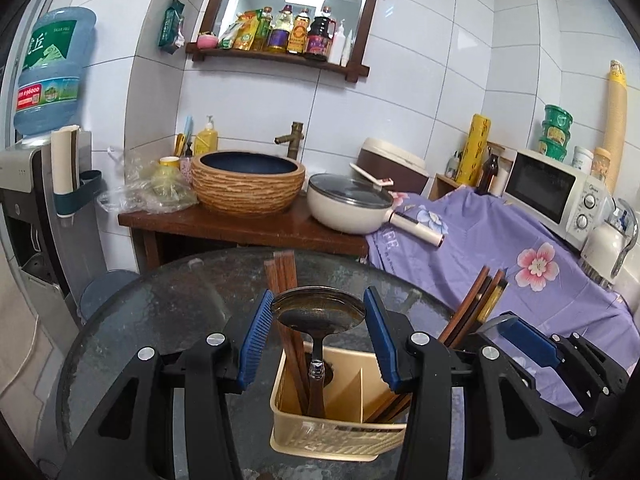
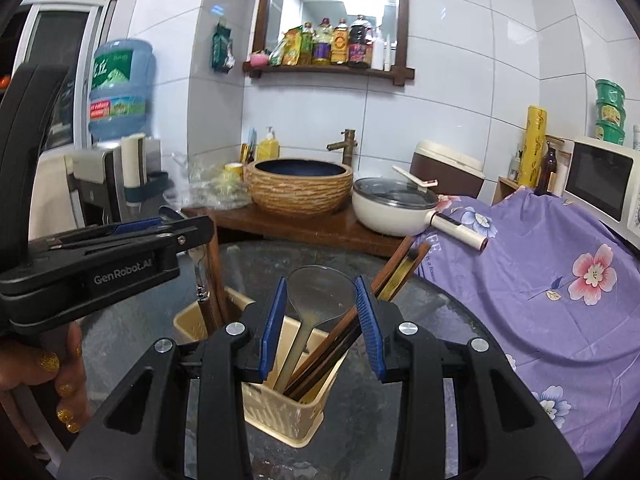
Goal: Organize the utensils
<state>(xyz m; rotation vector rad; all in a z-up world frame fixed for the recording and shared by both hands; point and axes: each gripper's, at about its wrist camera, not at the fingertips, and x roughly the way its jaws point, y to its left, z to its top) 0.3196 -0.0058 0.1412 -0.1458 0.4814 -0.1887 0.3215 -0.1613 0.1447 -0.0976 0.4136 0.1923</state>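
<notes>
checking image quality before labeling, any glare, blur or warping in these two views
Left wrist view: strong fisheye bend in the wall tiles, dark corners, ceiling-light glare in the mirror, ladle sharp. Right wrist view: same warping, the water jug and plastic bags smeared by blur, the close left gripper a little soft.

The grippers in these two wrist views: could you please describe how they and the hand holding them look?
Both the left gripper and right gripper have black plastic bodies, silver screw heads and ribbed blue pads on their fingers. The left one carries white "GenRobot.AI" lettering. The hand wears glittery gold nail polish.
</notes>
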